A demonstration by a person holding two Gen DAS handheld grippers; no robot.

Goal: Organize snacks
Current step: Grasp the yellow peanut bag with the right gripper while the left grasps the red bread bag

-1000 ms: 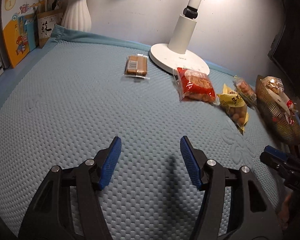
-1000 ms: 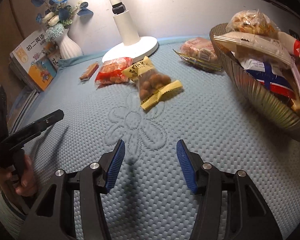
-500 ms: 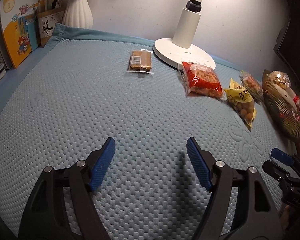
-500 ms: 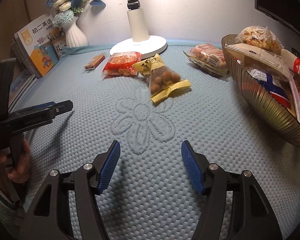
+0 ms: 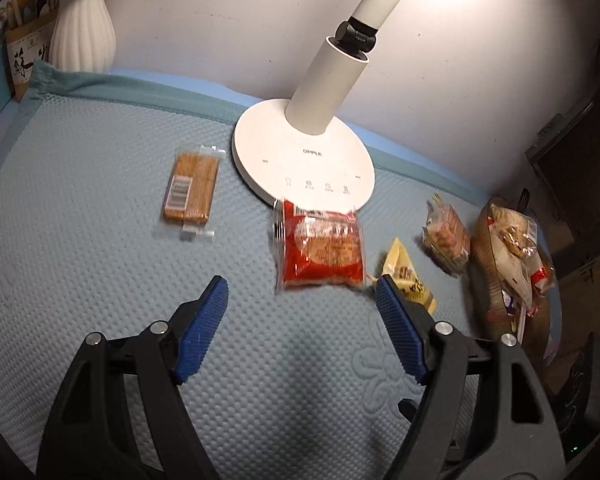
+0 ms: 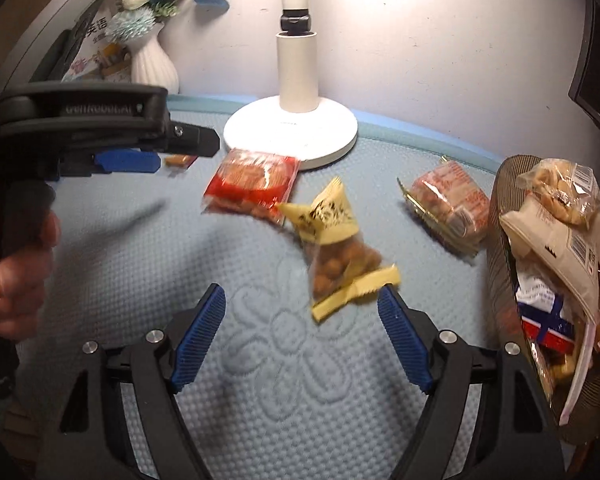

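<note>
Above the mat, both grippers gape, seemingly empty.

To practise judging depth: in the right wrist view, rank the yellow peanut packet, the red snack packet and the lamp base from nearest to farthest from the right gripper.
From the right gripper:
1. Yellow peanut packet, just ahead of the fingertips, slightly right.
2. Red snack packet, farther back, to the left.
3. Lamp base, farthest, by the wall.

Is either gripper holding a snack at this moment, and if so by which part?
Nothing is held. The left gripper and right gripper both have their jaws wide open above the mat, with no packet between them.
</note>
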